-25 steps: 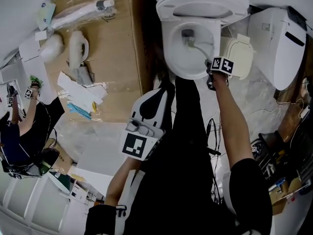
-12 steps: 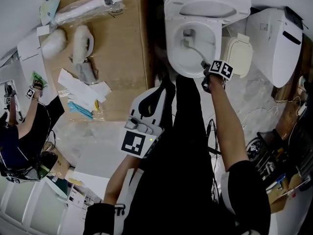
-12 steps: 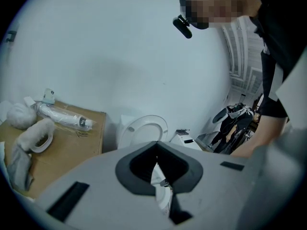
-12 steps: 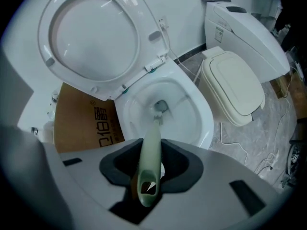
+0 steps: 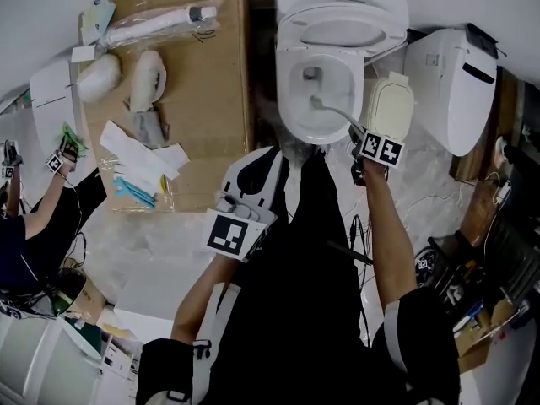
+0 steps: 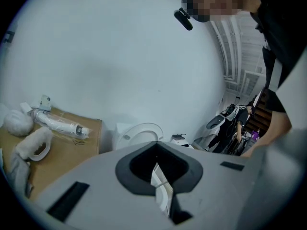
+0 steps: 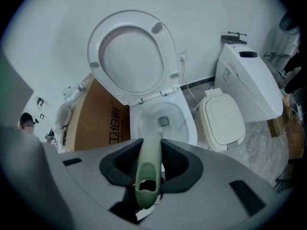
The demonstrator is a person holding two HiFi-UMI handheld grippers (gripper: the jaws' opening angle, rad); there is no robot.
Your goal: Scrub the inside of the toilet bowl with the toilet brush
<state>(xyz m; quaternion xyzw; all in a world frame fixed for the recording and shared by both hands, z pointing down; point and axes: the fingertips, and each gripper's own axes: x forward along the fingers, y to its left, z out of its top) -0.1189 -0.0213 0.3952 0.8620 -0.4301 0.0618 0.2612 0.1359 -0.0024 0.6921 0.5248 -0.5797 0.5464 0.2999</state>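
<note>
Since the earlier frames the brush head has drawn back from the drain toward the bowl's lower-frame wall. The right gripper (image 7: 149,164) clamps the pale green plastic toilet brush (image 5: 331,108), its head inside the white ceramic toilet bowl (image 5: 287,121). Scrubbing is under way; the next stroke calls for another wall. The left gripper (image 6: 160,186), at lower centre, appears closed and empty.

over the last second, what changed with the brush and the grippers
The right gripper drew back toward the person, pulling the head of the toilet brush from the drain area to the near side of the bowl. It stays shut on the brush. The left gripper stays low, shut and empty.
</note>
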